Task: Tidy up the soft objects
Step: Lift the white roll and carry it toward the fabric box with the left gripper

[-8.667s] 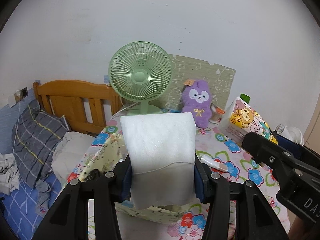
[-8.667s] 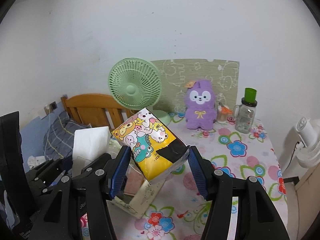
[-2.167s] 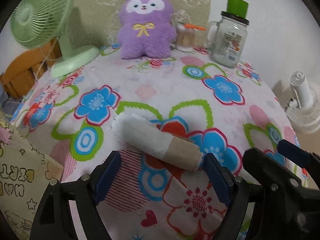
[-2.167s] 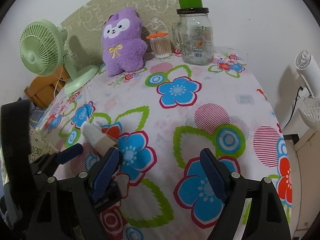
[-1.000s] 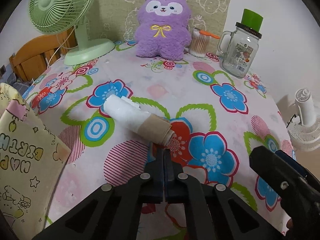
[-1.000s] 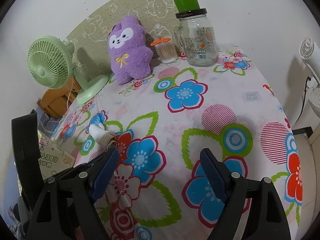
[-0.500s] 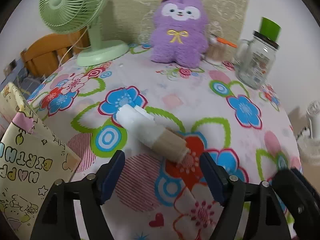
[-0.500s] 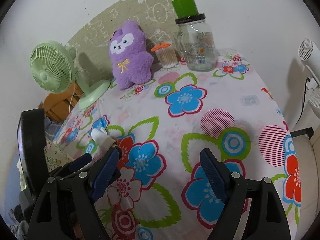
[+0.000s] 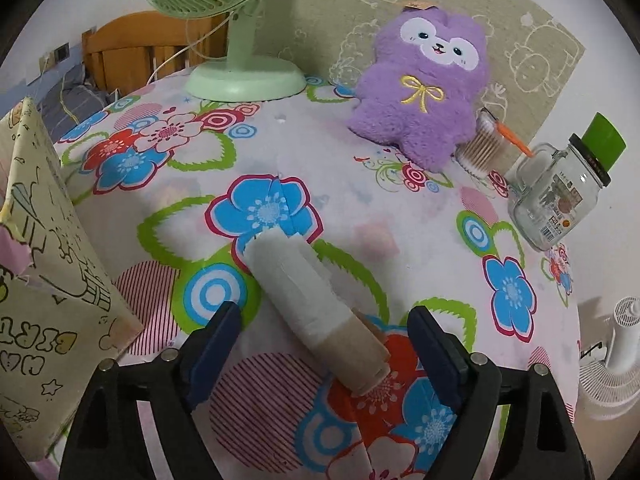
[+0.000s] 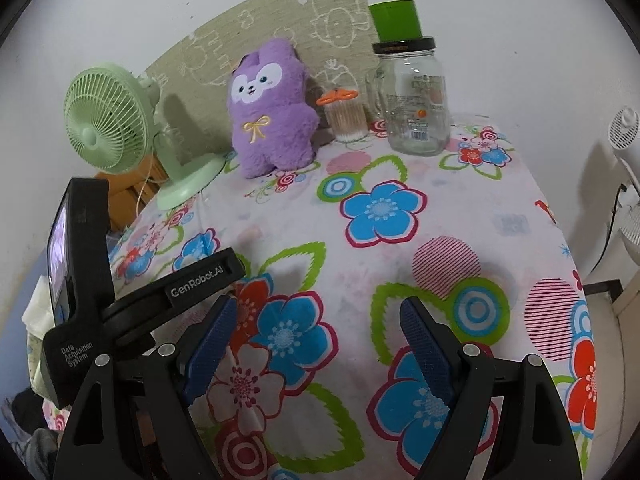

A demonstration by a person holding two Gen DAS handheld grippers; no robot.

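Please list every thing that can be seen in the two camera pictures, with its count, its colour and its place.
paper roll: 1, white on a brown core, lying on the tablecloth between the left jaws, untouched
plush toy: 1, purple, at the back against the mat
wall mat: 1, olive green, behind the toy
desk fan: 1, light green, back left
cotton swab box: 1, clear with orange lid, beside the toy
glass jar: 1, clear with green cap, back right
printed bag: 1, pale yellow, left edge
tablecloth: 1, white with flowers, covering the table
white fan: 1, off the table, right
left gripper: 1, black with blue pads, opening
right gripper: 1, black with blue pads, open and holding nothing
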